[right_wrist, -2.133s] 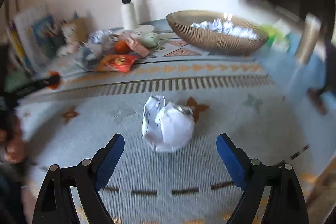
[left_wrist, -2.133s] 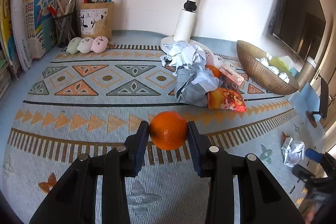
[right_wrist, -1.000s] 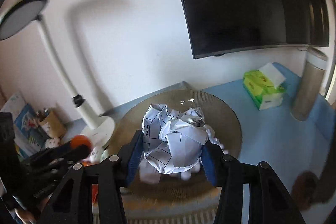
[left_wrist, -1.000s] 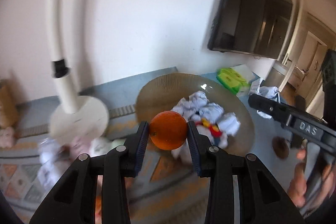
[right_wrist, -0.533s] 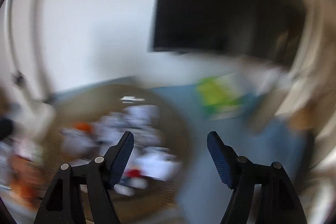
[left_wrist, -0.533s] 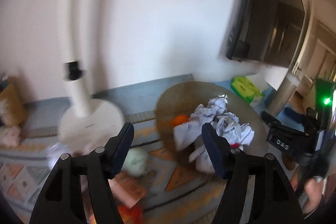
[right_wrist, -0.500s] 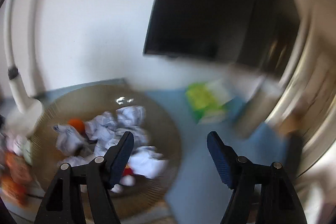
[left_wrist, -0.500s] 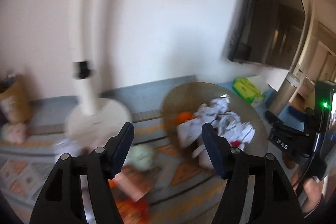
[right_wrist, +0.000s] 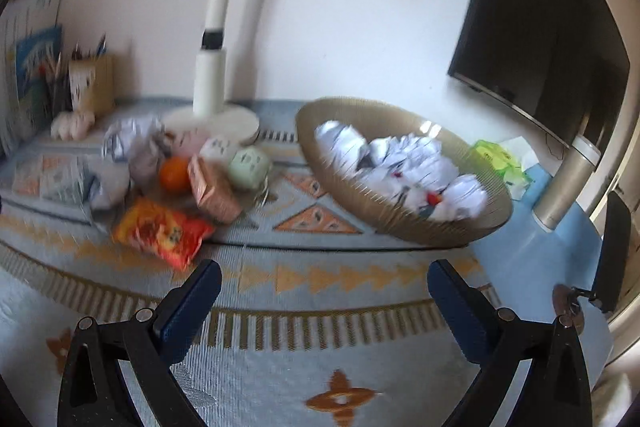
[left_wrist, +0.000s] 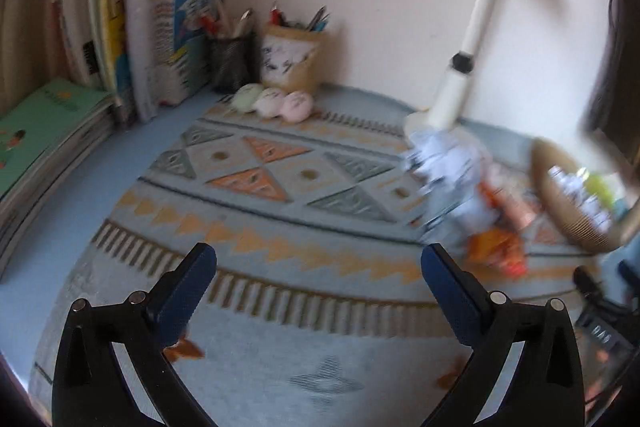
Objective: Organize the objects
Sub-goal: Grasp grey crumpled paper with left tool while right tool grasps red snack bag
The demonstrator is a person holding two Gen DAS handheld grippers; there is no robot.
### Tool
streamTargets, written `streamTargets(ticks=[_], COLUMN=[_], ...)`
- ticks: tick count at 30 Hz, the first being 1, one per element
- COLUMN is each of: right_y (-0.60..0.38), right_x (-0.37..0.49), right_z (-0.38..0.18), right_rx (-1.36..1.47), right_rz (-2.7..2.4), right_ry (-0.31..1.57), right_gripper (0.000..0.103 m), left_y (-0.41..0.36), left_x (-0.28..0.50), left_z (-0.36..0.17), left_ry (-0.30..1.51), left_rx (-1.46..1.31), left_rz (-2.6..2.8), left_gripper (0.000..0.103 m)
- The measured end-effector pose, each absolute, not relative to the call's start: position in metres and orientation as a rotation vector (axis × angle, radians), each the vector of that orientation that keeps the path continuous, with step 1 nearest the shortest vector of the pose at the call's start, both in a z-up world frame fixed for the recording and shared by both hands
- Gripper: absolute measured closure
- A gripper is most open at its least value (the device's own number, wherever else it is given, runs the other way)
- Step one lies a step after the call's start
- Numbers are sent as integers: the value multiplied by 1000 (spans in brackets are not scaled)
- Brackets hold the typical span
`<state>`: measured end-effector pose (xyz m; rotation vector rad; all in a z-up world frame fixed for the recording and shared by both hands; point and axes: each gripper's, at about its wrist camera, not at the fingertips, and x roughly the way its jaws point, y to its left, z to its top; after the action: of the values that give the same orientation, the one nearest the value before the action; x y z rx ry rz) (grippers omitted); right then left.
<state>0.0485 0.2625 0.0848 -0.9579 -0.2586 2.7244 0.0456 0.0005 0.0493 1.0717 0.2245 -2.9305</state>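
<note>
A woven brown bowl (right_wrist: 384,215) stands at the right of the patterned mat and holds several crumpled paper balls (right_wrist: 404,163). Left of it lies a pile: an orange (right_wrist: 175,173), a red snack bag (right_wrist: 160,231), a pink box (right_wrist: 210,193), a green plush (right_wrist: 249,169) and crumpled paper (right_wrist: 132,143). My right gripper (right_wrist: 320,291) is open and empty above the mat in front of the pile and bowl. My left gripper (left_wrist: 316,275) is open and empty over the mat's front; the pile (left_wrist: 452,179) and bowl (left_wrist: 568,203) lie to its right.
A white desk lamp (right_wrist: 210,67) stands behind the pile. Books (left_wrist: 120,39), two pen holders (left_wrist: 292,63) and three plush eggs (left_wrist: 272,101) line the back left. A monitor (right_wrist: 548,27), green tissue pack (right_wrist: 500,159) and metal cup (right_wrist: 564,187) stand at the right.
Both grippers let go of their loads, the orange and the paper ball, into the bowl and opened. Both have since pulled back and down toward the mat, the left one swinging leftward.
</note>
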Motion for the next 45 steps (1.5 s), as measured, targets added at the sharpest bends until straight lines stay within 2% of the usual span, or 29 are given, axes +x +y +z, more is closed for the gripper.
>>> streamTargets(ticks=[4, 8, 11, 14, 17, 19, 23, 26, 28, 31, 37, 42, 45], right_y=[261, 285, 293, 292, 275, 251, 206, 208, 216, 230, 256, 258, 260], right_x=[52, 51, 45, 44, 58, 81, 102, 97, 87, 61, 26, 31, 28], right_z=[77, 74, 72, 72, 71, 73, 88, 107, 110, 97, 63, 66, 66], right_rx=[-964, -1036, -1083, -1087, -1065, -1064, -1183, -1138, -1078, -1084, -1240, -1235, -1313], right_rz=[2732, 2773, 2757, 2741, 2659, 2679, 2889, 2957, 2975, 2956, 2965, 3031, 3074], right_ry=[-234, -40, 35, 21, -93, -105, -63, 12, -20, -91, 120, 163, 189], right_gripper=[0, 0, 0, 0, 0, 0, 0, 0, 0, 0, 0, 0, 0], left_y=[10, 16, 17, 14, 16, 16, 8, 1, -2, -6, -17, -22, -21], left_x=[50, 51, 54, 55, 56, 59, 60, 59, 61, 63, 61, 58, 44], left_z=[42, 39, 41, 40, 40, 42, 43, 42, 43, 44, 42, 39, 36], left_ry=[126, 51, 42, 68, 51, 37, 98, 157, 184, 228, 327, 370, 399], left_rx=[1021, 1035, 1023, 1043, 1054, 1016, 1005, 1024, 993, 972, 985, 1015, 1194], left_rz=[-2935, -2948, -2937, -2937, -2938, -2921, -2920, -2922, -2917, -2923, -2906, -2888, -2933], left_gripper=[1, 1, 1, 1, 1, 1, 1, 1, 1, 1, 1, 1, 1])
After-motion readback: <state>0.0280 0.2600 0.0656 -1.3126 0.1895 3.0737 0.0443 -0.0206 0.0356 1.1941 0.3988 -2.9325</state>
